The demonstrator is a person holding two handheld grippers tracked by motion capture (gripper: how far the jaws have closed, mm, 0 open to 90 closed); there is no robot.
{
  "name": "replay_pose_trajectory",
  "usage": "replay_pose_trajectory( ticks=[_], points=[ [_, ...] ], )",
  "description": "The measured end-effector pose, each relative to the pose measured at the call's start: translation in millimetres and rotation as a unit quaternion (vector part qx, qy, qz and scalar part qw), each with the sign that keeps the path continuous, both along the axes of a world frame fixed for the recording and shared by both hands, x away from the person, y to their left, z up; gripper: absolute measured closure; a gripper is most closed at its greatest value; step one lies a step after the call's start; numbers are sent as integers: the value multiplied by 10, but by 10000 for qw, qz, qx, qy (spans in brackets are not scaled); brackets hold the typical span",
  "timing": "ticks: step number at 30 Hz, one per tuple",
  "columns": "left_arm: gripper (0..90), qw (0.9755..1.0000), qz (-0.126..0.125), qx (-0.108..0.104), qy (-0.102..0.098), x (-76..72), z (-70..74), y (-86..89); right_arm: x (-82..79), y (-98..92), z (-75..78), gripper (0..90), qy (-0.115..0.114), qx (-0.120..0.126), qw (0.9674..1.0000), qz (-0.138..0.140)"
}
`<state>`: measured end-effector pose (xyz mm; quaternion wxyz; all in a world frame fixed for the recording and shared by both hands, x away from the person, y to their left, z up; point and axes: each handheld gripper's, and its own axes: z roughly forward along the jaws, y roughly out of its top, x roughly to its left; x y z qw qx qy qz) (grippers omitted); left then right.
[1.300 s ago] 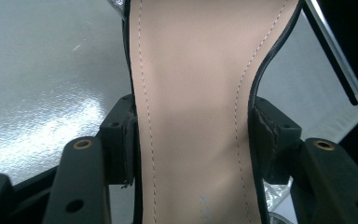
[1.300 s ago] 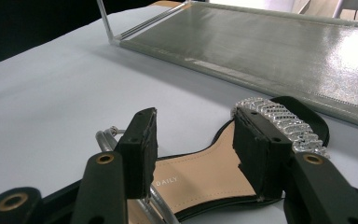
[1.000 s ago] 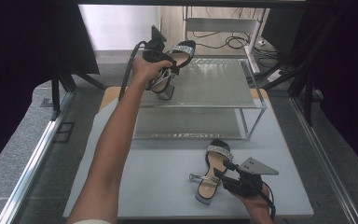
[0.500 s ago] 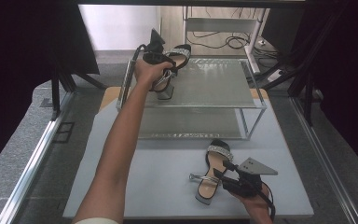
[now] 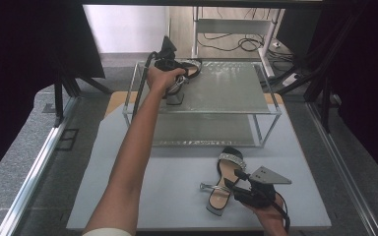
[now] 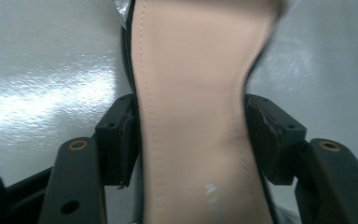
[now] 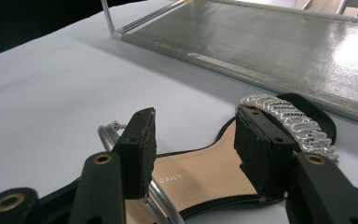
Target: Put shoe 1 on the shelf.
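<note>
A black sandal (image 5: 191, 65) with a tan insole (image 6: 191, 116) and a block heel rests on the top shelf (image 5: 226, 88) of a wire rack, toe pointing away. My left gripper (image 5: 176, 73) (image 6: 191, 135) is shut on its waist. The pads lie against both sides, though the jaws have just been opening a little. The matching sandal (image 5: 225, 173) (image 7: 205, 163), with a sparkly strap (image 7: 289, 121) and a silver heel, lies on the grey table. My right gripper (image 5: 235, 185) (image 7: 196, 140) stands open over its insole, a pad on each side.
The two-tier metal rack has a lower shelf (image 7: 284, 42) just above the table (image 5: 142, 196). Dark curtains and frame posts flank both sides. Cables and a stand lie on the floor behind the rack.
My left hand has lowered its sandal onto the top shelf. The right hand and the sandal under it have stayed put.
</note>
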<state>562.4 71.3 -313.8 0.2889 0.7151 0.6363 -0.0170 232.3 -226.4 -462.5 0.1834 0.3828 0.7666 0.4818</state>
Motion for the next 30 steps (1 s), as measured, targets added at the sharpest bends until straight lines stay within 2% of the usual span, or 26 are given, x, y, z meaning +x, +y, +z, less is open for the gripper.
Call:
replay_pose_trajectory(
  ticks=[6, 8, 12, 16, 17, 22, 25, 29, 30],
  points=[
    [323, 9999, -75, -91, -26, -32, 25, -20, -7, 16, -1, 485, 10, -9, 10000, 10],
    [308, 9997, -61, -217, -88, -48, 30, -1, -14, 23, 0, 485, -8, -22, 10000, 16],
    [286, 9995, -80, -272, -159, -61, 22, -1, -15, 13, 5, 485, -10, -15, 10000, -3],
    [213, 9989, -130, -427, -108, -49, 0, 13, -19, 5, 11, 485, -21, -4, 10000, -21],
    [188, 9986, -126, -509, -96, -45, 0, 20, -19, 3, 11, 485, -24, -2, 10000, -19],
    [145, 9986, -1, -520, -107, -32, 30, 64, -16, 4, 7, 485, -23, -10, 10000, -18],
    [144, 9987, 104, -430, -243, -44, 58, 94, -17, 6, 7, 485, -28, -11, 10000, -22],
    [147, 9976, 165, -432, -521, -87, 140, 188, -18, 6, 8, 485, -33, -15, 10000, -24],
    [149, 9976, 165, -432, -521, -87, 140, 188, -18, 6, 8, 485, -33, -15, 10000, -24]
  ],
)
